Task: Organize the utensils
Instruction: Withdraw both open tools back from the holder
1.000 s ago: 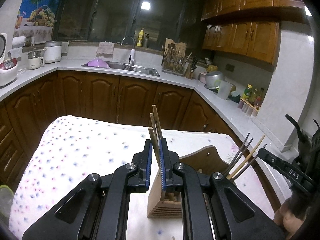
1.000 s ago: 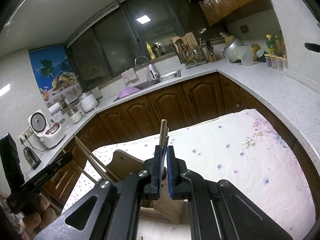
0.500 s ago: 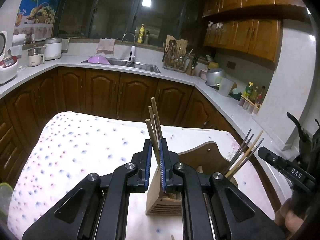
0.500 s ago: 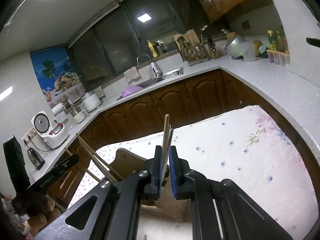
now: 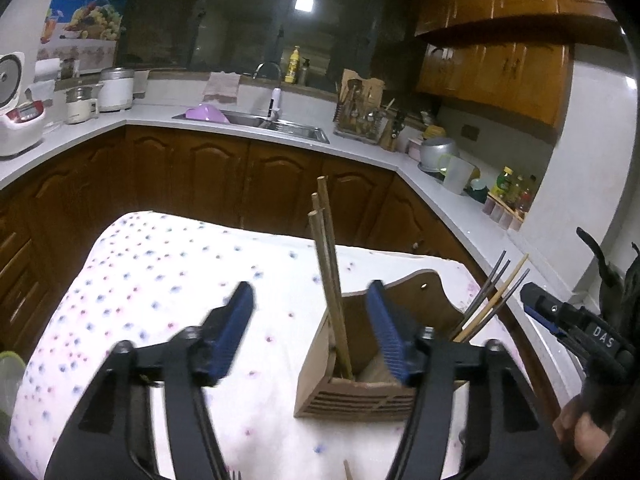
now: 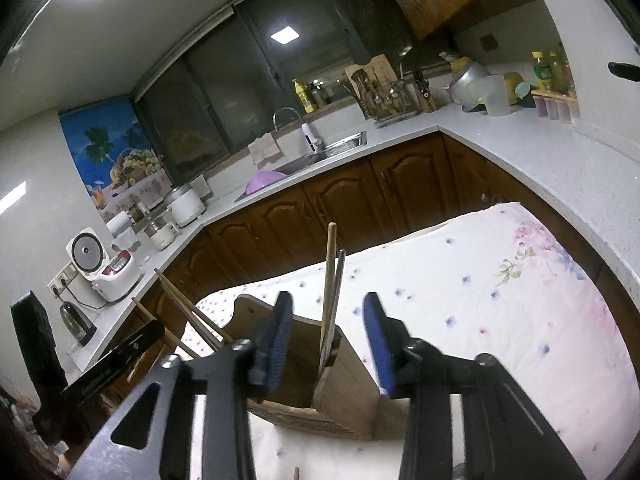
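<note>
The left gripper (image 5: 310, 330) is standing with its blue-padded jaws well apart, having just been opening; three wooden chopsticks (image 5: 329, 280) are rising between the jaws with no pad touching them, their lower ends sitting in the left compartment of the wooden utensil holder (image 5: 352, 394). The right gripper (image 6: 328, 344) is likewise part-way open, its jaws having just been opening, and is gripping nothing; between its pads two sticks are standing free, one wooden chopstick (image 6: 330, 276) and one darker, metal-looking chopstick (image 6: 339, 284), both resting in the holder's right compartment (image 6: 352, 380). Seen from the left wrist, that right compartment is showing four slanted sticks (image 5: 490, 304), three dark and one pale. The holder is sitting on the flower-printed table cloth (image 5: 160, 280), toward the table's right-hand edge in the left wrist view. A hand (image 5: 580, 432) is gripping the right gripper's handle at that picture's lower right corner.
</note>
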`<state>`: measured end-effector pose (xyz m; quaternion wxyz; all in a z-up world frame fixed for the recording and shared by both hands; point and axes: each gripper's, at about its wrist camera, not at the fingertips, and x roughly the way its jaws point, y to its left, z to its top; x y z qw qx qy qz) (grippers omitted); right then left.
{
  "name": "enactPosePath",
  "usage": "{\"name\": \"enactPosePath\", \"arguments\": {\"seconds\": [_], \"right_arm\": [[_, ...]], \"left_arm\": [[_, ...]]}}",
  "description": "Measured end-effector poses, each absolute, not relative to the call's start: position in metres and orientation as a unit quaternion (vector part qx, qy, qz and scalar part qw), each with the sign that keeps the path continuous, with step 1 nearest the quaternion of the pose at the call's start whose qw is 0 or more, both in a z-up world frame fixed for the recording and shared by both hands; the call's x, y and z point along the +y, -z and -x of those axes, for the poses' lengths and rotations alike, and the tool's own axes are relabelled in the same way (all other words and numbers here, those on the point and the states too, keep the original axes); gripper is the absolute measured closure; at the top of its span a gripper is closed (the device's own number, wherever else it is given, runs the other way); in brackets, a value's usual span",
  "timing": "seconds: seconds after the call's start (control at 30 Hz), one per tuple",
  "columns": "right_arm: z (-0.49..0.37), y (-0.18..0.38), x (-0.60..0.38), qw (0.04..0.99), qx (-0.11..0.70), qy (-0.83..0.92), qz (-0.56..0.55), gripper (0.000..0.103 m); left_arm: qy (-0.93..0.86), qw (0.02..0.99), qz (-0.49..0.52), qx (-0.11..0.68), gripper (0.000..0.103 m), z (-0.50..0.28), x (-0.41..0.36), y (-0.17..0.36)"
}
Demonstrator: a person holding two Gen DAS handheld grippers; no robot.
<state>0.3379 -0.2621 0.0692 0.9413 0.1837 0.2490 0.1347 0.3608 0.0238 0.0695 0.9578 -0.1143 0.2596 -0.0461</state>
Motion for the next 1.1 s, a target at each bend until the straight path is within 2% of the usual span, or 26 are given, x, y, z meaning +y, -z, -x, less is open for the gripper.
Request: {"name": "enactPosePath", "arguments": {"seconds": [0.07,0.2,0.27,0.77,1.1], "right_arm": [[-0.336,-0.069,-0.262,0.940,0.249,-0.137,-0.187,0.047],[-0.329,-0.069,-0.266,0.939,0.242,-0.144,-0.198,0.018],[-0.325,-0.071,-0.266,0.939,0.239,-0.146,-0.199,0.015],[-0.272,-0.070,-0.258,0.934,0.245,-0.165,-0.201,0.011],[-0.219,-0.072,-0.249,0.935,0.249,-0.180,-0.174,0.005]], "left_arm": [[0.039,0.958,0.113,0.259,0.028,-0.356,0.025,-0.067],[0.027,0.956,0.111,0.269,0.009,-0.348,0.028,-0.062],[0.018,0.955,0.112,0.273,0.004,-0.343,0.031,-0.059],[0.020,0.950,0.120,0.286,0.003,-0.279,0.041,-0.049],[0.025,0.962,0.098,0.254,0.001,-0.220,0.046,-0.060]]}}
